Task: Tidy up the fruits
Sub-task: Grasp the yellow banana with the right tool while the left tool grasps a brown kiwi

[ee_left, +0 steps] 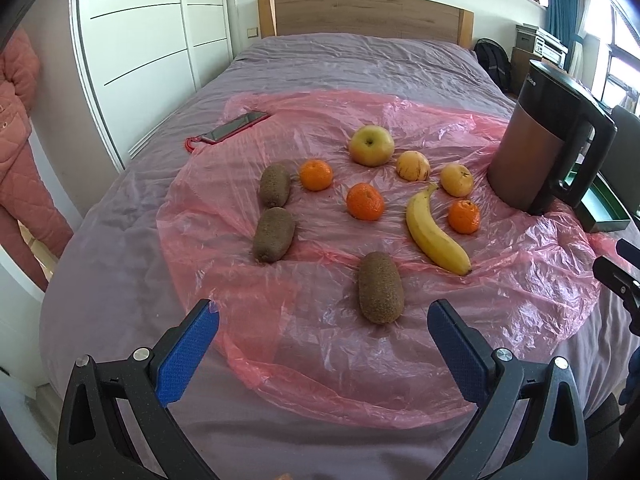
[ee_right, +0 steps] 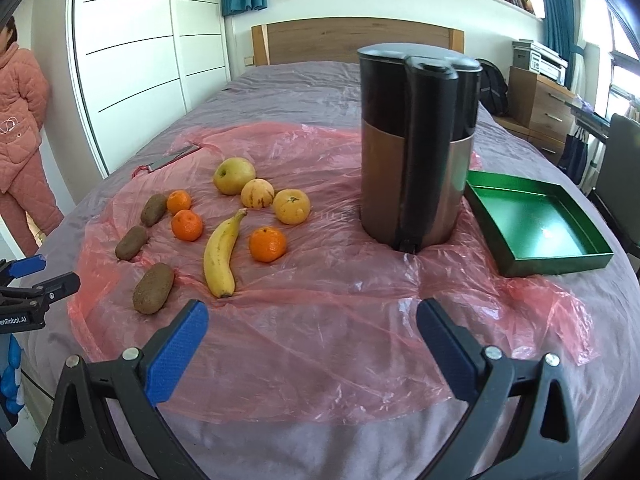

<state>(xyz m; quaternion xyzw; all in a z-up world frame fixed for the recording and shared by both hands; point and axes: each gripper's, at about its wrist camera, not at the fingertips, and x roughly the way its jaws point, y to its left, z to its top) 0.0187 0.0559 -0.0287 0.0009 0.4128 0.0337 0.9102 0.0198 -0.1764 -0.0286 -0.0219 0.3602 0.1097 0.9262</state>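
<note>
Nearest the left gripper (ee_left: 323, 320), whose jaws stand apart like the right gripper's (ee_right: 312, 318), the kiwi (ee_left: 380, 287) looks light, fuzzy and soft; grasp it gently across its middle.

fruits (ee_right: 224, 232) on plastic sheet (ee_right: 320, 320), kettle (ee_right: 416, 152) right of them, tray (ee_right: 536, 224) beyond kettle.

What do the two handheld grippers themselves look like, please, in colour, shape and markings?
Both the left gripper and right gripper have black triangular cut-out frames, silver pivot bolts and textured blue pads. The right view shows white "enRobot.AI" lettering on the left one's side. No cables or sleeves show.
</note>
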